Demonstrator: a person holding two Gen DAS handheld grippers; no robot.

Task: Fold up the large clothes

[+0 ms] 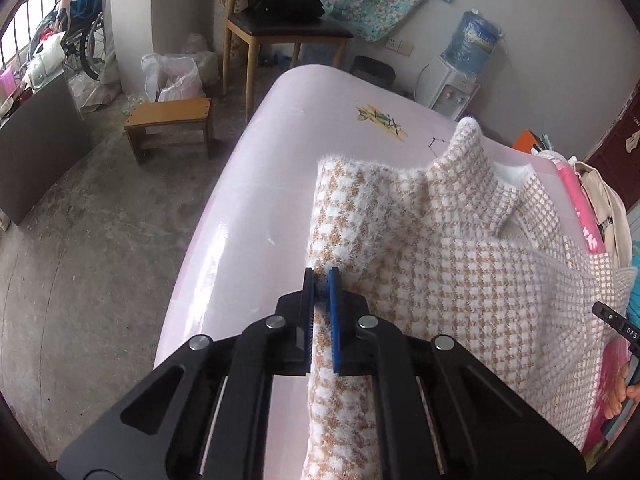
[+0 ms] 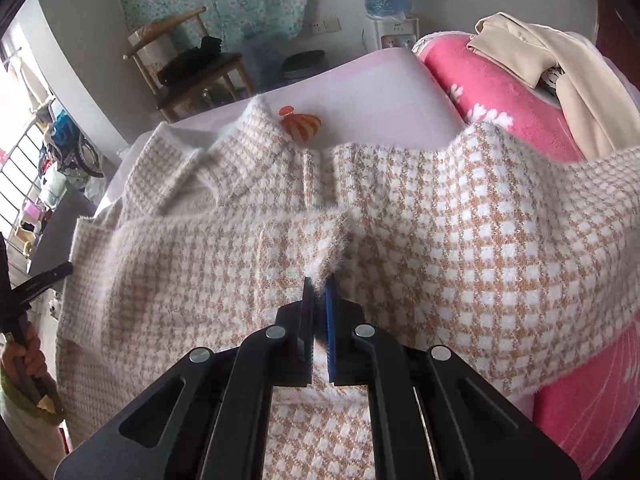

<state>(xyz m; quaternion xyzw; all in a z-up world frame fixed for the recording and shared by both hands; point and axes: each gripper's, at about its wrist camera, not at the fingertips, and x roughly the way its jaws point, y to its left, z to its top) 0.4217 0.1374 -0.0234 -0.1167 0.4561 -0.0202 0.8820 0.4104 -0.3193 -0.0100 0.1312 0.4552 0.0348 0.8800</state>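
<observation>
A fuzzy tan-and-white houndstooth sweater (image 1: 460, 248) lies spread on a pale pink bed sheet (image 1: 248, 184), collar toward the far end. My left gripper (image 1: 321, 276) is shut on a fold of the sweater's left edge, lifted off the sheet. In the right wrist view the same sweater (image 2: 460, 240) fills the middle. My right gripper (image 2: 319, 284) is shut on a raised fold of it near the right side. The right gripper's tip also shows at the far right of the left wrist view (image 1: 616, 320).
The bed's left edge drops to a concrete floor (image 1: 100, 240) with a small wooden stool (image 1: 170, 120) and a chair (image 1: 280, 28) beyond. A pink blanket (image 2: 500, 92) and beige garment (image 2: 560, 72) are piled at the right. A water dispenser (image 1: 460, 80) stands at the back.
</observation>
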